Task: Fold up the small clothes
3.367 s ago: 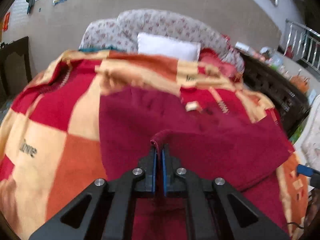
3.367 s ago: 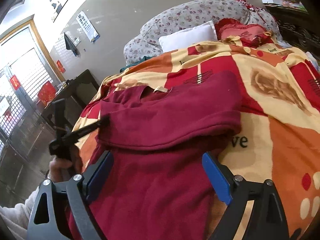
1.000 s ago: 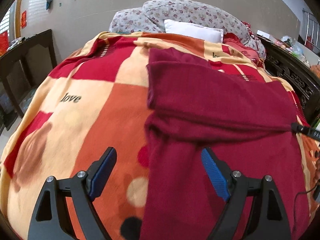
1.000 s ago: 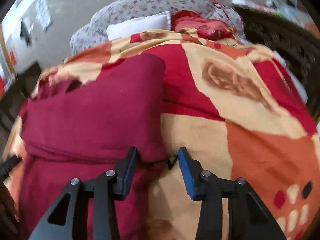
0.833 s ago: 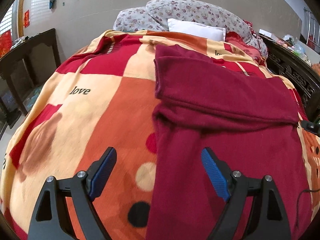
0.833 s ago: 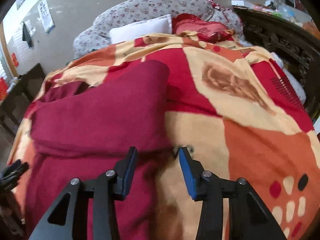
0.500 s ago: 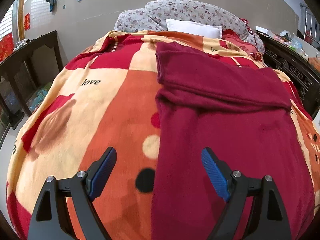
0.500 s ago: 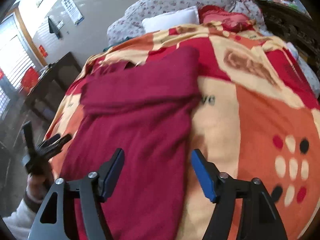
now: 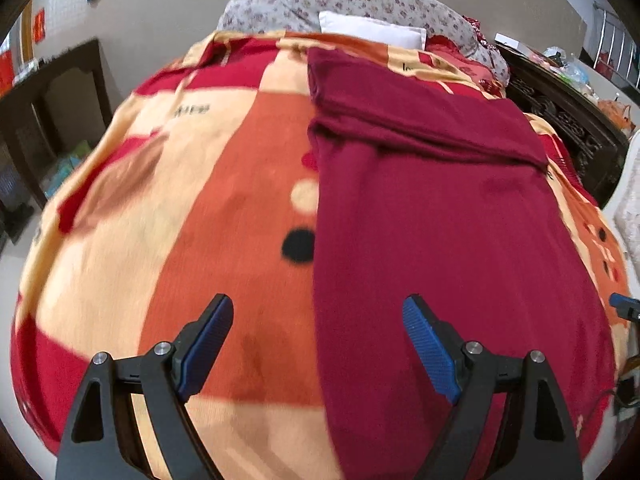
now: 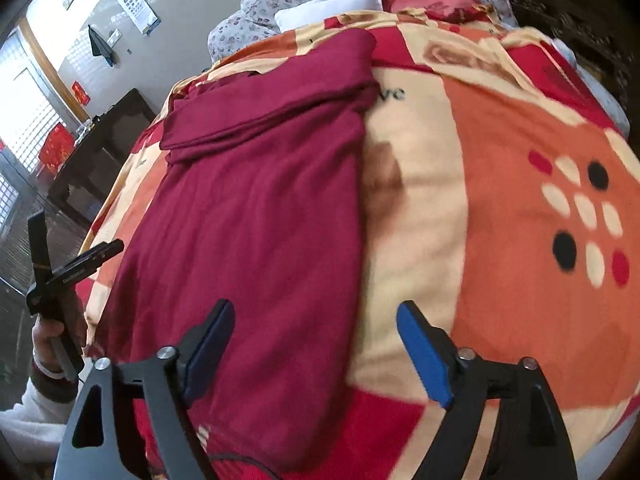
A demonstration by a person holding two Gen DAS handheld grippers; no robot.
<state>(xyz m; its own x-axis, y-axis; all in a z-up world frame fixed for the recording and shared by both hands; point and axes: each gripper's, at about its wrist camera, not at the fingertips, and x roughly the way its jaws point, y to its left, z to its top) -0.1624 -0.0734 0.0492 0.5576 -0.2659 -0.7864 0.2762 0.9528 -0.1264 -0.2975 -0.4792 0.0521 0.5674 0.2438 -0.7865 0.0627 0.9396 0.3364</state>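
Observation:
A dark red garment (image 9: 432, 208) lies lengthwise on the bed, with its far part folded across into a thick band. My left gripper (image 9: 316, 308) hovers open above the garment's left edge near its near end, with nothing between the pads. In the right wrist view the same garment (image 10: 260, 200) fills the left half. My right gripper (image 10: 314, 312) hangs over its right edge, jaws opening, the cloth below them and not pressed. A hand holds the left gripper (image 10: 76, 264) at the far left of that view.
An orange, red and cream blanket (image 9: 240, 184) covers the bed. A white pillow (image 9: 372, 32) and floral cushions lie at the head. Dark wooden furniture (image 9: 60, 92) stands to the left, a carved dark frame (image 9: 560, 120) to the right.
Both grippers drew back from the folded band toward the garment's near end. The right gripper's jaws widened from half closed around the fold's corner to wide apart.

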